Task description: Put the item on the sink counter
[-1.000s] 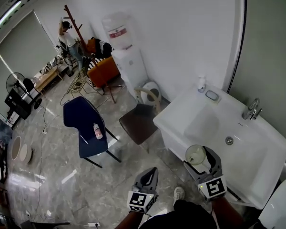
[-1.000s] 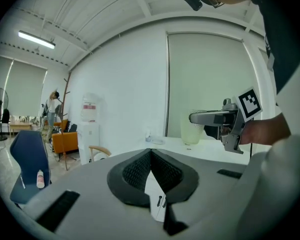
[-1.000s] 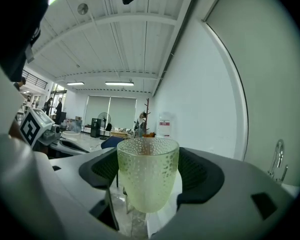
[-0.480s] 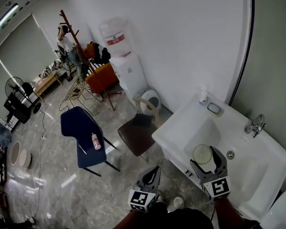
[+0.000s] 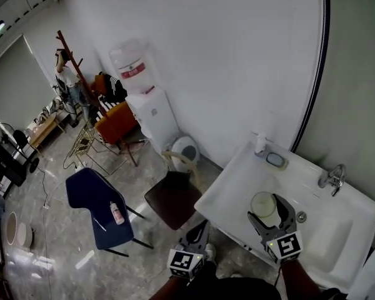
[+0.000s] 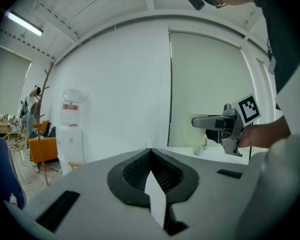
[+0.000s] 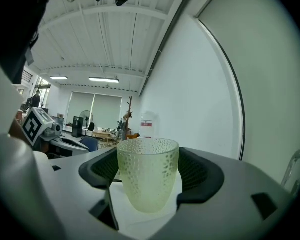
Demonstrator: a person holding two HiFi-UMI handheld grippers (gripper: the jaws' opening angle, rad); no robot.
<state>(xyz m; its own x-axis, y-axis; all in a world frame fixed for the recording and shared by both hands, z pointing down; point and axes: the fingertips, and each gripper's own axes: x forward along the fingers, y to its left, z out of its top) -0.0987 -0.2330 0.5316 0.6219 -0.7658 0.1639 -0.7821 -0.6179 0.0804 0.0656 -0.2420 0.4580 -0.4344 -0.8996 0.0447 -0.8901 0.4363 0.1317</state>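
Observation:
A pale green dimpled glass cup stands upright between the jaws of my right gripper, which is shut on it. In the right gripper view the cup fills the gap, with a dark pad against each side. Gripper and cup hang over the white sink counter, at the left part of the basin near its front edge. My left gripper is low beside the counter's front, its jaws shut and empty. The left gripper view shows the right gripper and the cup from the side.
A faucet, a soap dish and a small bottle stand along the counter's back. A drain lies right of the cup. On the floor are a brown stool, a blue chair and a water dispenser. A person stands far off.
My right gripper has carried the cup forward from in front of the counter's edge to over the basin. The left gripper has stayed low and shut.

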